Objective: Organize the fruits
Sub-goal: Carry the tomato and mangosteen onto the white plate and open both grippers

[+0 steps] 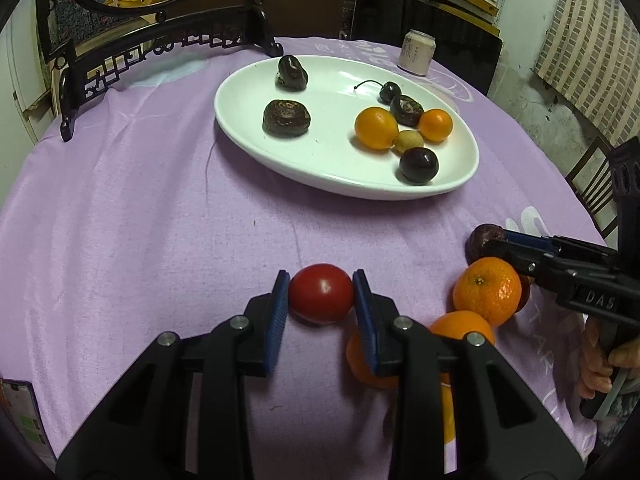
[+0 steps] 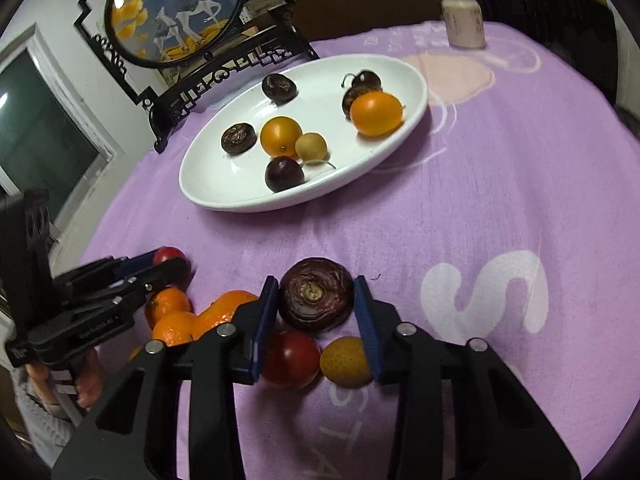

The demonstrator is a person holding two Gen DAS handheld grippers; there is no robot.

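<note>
My left gripper (image 1: 321,294) is shut on a red tomato (image 1: 321,292) just above the purple cloth; it also shows in the right wrist view (image 2: 172,258). My right gripper (image 2: 316,298) is shut on a dark brown water chestnut (image 2: 316,294), seen at the right in the left wrist view (image 1: 482,240). A white oval plate (image 1: 256,136) holds several dark and orange fruits. Mandarins (image 1: 488,290) lie between the grippers. A second red tomato (image 2: 292,358) and a small yellow fruit (image 2: 346,362) lie under my right gripper.
A black carved stand with a round painted screen (image 2: 176,12) is behind the plate. A pale can (image 1: 416,53) stands at the far side of the table. A phone (image 1: 22,416) lies at the table's near left edge.
</note>
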